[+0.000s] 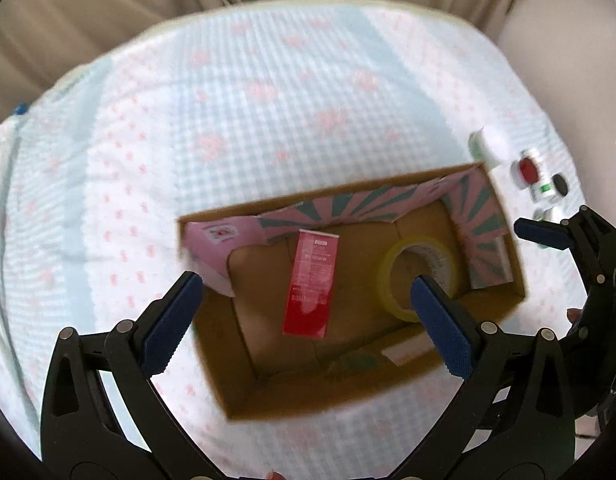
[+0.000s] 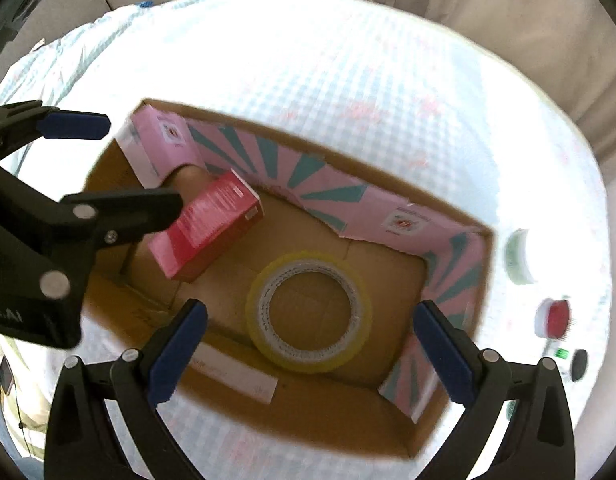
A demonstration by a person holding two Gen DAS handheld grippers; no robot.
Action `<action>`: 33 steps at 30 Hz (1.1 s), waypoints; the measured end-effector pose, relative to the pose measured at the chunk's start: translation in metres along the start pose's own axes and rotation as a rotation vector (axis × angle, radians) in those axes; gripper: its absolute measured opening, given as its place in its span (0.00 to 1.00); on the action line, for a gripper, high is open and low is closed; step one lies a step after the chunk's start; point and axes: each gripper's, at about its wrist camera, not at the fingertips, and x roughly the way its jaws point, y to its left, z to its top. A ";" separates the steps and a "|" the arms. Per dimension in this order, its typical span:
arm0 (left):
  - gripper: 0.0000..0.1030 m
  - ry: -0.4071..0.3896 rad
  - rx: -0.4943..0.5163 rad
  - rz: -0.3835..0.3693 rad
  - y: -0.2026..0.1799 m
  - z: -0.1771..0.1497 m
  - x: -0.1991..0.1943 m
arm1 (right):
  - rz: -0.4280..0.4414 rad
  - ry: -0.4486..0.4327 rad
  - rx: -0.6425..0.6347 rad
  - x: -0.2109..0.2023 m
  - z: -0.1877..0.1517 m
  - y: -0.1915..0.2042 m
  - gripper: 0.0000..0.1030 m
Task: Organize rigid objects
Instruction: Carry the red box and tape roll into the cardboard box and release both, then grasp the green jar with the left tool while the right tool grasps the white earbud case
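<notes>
Red carton (image 1: 311, 282) lies flat in my cardboard box (image 1: 388, 390), long axis 12-to-6; left gripper (image 1: 303, 300) and right gripper (image 2: 308, 344) gape wide, empty.

- We see a red carton (image 2: 211, 220) lying flat on the floor of the open cardboard box (image 2: 448, 432).
- Beside it, apart, we see a yellowish tape roll (image 2: 308, 312) lying flat, hole up.
</notes>
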 end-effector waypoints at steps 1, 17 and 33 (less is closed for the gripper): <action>1.00 -0.018 -0.005 -0.001 0.000 -0.001 -0.017 | -0.012 -0.016 0.000 -0.015 -0.001 0.001 0.99; 1.00 -0.246 -0.052 0.002 -0.061 -0.050 -0.189 | -0.142 -0.242 0.170 -0.214 -0.085 -0.038 1.00; 1.00 -0.314 -0.114 0.017 -0.281 -0.066 -0.179 | -0.185 -0.354 0.234 -0.263 -0.190 -0.230 1.00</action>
